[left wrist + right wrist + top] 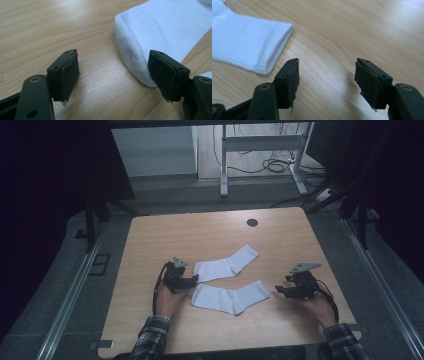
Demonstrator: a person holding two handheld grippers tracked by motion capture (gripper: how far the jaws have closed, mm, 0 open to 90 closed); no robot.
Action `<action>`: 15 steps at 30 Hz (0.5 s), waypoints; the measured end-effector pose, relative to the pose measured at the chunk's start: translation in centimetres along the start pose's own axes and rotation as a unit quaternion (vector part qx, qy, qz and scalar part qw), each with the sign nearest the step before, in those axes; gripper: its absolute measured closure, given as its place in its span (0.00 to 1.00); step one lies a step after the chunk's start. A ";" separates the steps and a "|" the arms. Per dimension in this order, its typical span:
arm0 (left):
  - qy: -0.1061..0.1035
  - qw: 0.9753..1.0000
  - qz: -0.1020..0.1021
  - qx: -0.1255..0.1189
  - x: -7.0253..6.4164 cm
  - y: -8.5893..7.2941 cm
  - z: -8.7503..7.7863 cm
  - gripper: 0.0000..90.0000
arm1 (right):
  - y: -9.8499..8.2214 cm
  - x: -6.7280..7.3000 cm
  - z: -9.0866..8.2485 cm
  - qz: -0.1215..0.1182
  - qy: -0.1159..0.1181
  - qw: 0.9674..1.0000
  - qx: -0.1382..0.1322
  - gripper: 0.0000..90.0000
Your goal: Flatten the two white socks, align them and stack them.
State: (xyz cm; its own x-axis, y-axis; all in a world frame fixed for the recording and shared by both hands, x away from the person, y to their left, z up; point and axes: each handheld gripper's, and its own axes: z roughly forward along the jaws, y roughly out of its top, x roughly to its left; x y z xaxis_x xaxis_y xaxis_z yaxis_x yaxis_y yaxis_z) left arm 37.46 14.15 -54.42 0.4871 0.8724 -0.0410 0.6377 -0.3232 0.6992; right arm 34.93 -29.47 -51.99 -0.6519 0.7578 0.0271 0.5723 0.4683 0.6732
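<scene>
Two white socks lie flat on the wooden table point(150, 235). The far sock point(226, 264) slants up to the right; the near sock point(230, 298) lies below it. My left gripper point(192, 280) is at their left ends, open, its tips between the two toes. In the left gripper view the far sock's toe point(155, 32) lies ahead, just beside the right jaw, with bare wood between the pads. My right gripper point(278, 291) is open just right of the near sock's cuff. That ribbed cuff point(254, 45) lies left of the open jaws in the right gripper view.
A round dark hole point(252, 222) sits near the table's far edge. Beyond the table stands a desk frame point(260, 150) with cables on the floor. A person's forearms in plaid sleeves point(152, 337) come in over the near edge.
</scene>
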 end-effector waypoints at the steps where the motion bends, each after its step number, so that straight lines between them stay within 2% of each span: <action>1: 0.000 1.000 0.000 0.000 0.0 0.0 0.0 0.29 | 0.1 0.0 -0.1 -0.001 -0.001 1.000 -0.004 0.40; 9: 0.002 1.000 -0.001 0.000 0.0 0.0 0.0 0.28 | 1.7 -0.3 -0.1 0.023 -0.004 1.000 -0.019 0.40; 15: 0.003 1.000 -0.002 0.000 -0.1 0.0 0.1 0.28 | 3.5 -1.1 0.2 0.026 -0.013 0.999 -0.026 0.45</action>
State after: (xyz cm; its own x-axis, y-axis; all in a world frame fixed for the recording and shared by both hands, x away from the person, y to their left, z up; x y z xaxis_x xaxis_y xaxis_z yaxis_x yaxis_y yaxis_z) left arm 37.49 14.07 -54.43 0.4811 0.8757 -0.0407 0.6399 -0.3191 0.6991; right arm 37.76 -28.57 -49.79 -0.6087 0.7922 0.0442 0.5781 0.4046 0.7086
